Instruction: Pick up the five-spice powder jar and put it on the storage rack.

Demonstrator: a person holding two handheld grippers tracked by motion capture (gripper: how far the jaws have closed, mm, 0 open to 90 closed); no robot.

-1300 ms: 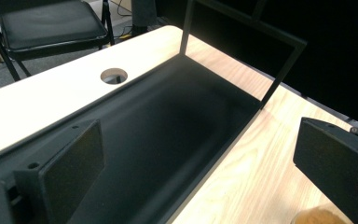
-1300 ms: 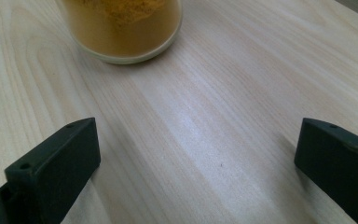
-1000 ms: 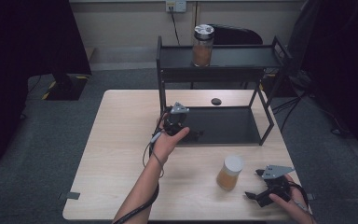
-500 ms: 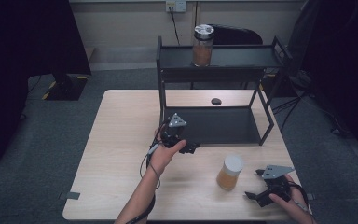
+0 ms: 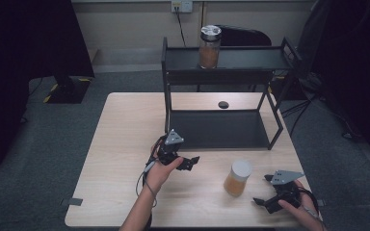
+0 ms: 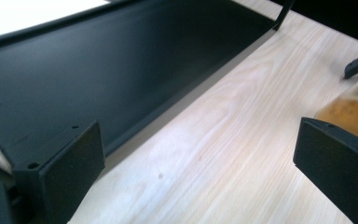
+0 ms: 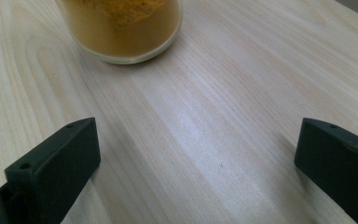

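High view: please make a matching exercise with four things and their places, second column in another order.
Things:
1. jar with white lid
2. jar with metal lid
3. left claw
4. right claw

Places:
A. on the top shelf of the black rack
B. near the table's right front corner
C. standing on the table between the two claws
D. in front of the rack's lower shelf

Pairs: 1-C, 2-A, 3-D, 4-B

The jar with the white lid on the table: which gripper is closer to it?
The right gripper, just beyond the jar toward the table's near right corner. The left gripper sits farther off on its other side, by the black shelf. Both are open.
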